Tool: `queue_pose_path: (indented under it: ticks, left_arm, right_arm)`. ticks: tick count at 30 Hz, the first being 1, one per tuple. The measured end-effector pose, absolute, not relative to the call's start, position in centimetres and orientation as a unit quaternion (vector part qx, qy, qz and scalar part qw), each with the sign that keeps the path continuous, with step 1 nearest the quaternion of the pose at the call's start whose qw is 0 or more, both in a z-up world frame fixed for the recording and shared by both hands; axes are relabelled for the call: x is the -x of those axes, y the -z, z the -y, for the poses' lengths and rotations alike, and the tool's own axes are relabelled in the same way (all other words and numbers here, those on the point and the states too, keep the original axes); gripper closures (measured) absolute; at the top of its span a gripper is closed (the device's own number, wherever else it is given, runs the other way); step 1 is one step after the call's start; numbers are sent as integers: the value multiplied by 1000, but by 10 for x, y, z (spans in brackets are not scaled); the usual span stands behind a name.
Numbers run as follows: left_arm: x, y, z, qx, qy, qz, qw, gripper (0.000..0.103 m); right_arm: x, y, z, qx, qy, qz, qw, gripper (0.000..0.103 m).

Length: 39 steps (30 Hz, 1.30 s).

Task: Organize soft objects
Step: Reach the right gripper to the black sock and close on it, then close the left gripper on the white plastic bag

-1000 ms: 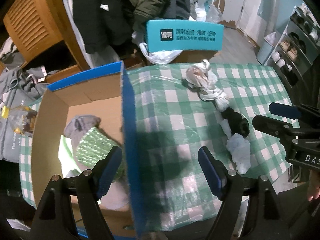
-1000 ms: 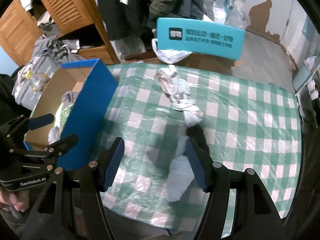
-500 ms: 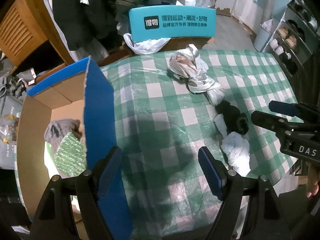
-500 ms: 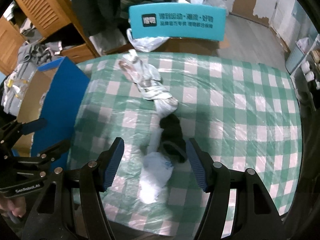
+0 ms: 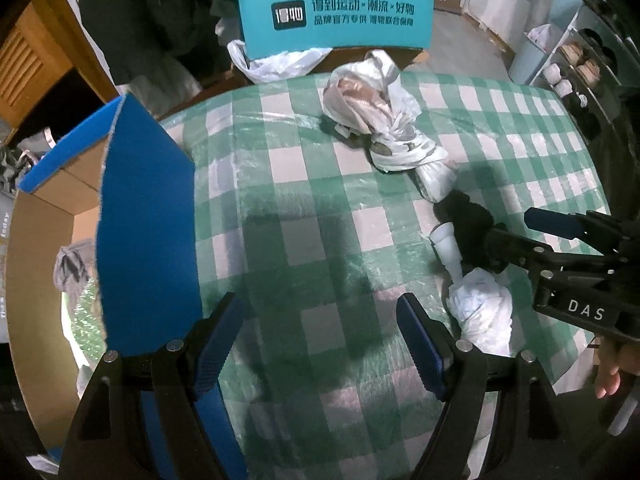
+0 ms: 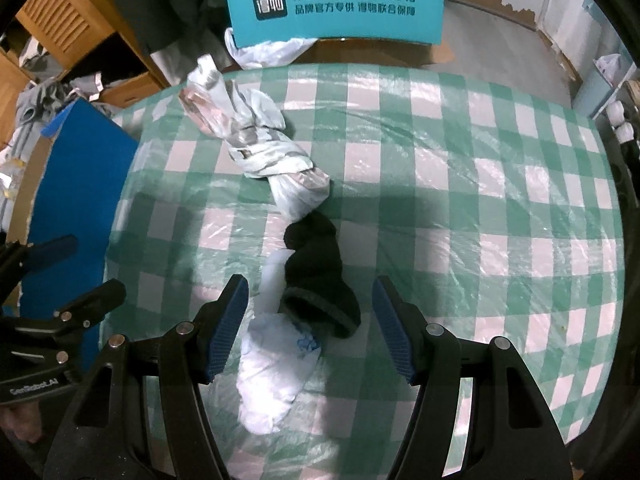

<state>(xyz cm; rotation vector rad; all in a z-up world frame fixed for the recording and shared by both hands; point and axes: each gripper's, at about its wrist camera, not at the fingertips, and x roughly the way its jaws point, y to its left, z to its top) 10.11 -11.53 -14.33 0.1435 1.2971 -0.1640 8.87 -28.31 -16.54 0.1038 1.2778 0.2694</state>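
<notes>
A row of soft items lies on the green checked tablecloth (image 6: 460,168): a grey-white knotted cloth bundle (image 6: 256,144), a black sock (image 6: 316,276) and a crumpled white cloth (image 6: 272,368). My right gripper (image 6: 310,328) is open and hangs over the sock's cuff and the white cloth, which lie between its blue pads without being pressed. My left gripper (image 5: 320,344) is open over bare tablecloth, beside the blue-sided cardboard box (image 5: 148,232). In the left wrist view the black sock (image 5: 466,228), the white cloth (image 5: 484,312) and the right gripper (image 5: 520,236) sit at the right.
The open box holds a grey cloth (image 5: 72,268) and a green patterned one (image 5: 86,320). A teal chair back (image 6: 336,4) stands behind the table's far edge with a plastic bag (image 6: 264,52). Wooden furniture, dark coats and shoe shelves (image 5: 580,68) surround the table.
Both grippers have sunk toward the table. The left one has shifted right, off the box and over the cloth. The right one has come over the black sock and white cloth.
</notes>
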Motion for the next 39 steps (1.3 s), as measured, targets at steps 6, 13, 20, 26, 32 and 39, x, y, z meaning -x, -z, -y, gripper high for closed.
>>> queue_pose_path:
  ticks: [6, 13, 20, 26, 32, 39]
  left_arm:
    - [-107, 155, 115, -65, 75, -615, 783, 23]
    - [-111, 163, 117, -64, 76, -621, 777, 23]
    - [-112, 169, 120, -64, 79, -625, 774, 23]
    - [-109, 171, 122, -64, 82, -626, 773, 23]
    - [-106, 168, 130, -63, 89, -623, 774, 23]
    - [-98, 161, 146, -56, 108, -624, 772, 22]
  right_arm:
    - [-98, 186, 281, -44, -124, -606, 784, 38]
    - [-104, 201, 276, -43, -128, -616, 776, 38]
    - [-104, 214, 276, -39, -128, -627, 767, 49]
    - [-104, 209, 280, -36, -127, -628, 767, 68]
    - [-98, 195, 294, -47, -121, -618, 775, 68]
    - [-85, 177, 315, -60, -111, -605, 786, 68]
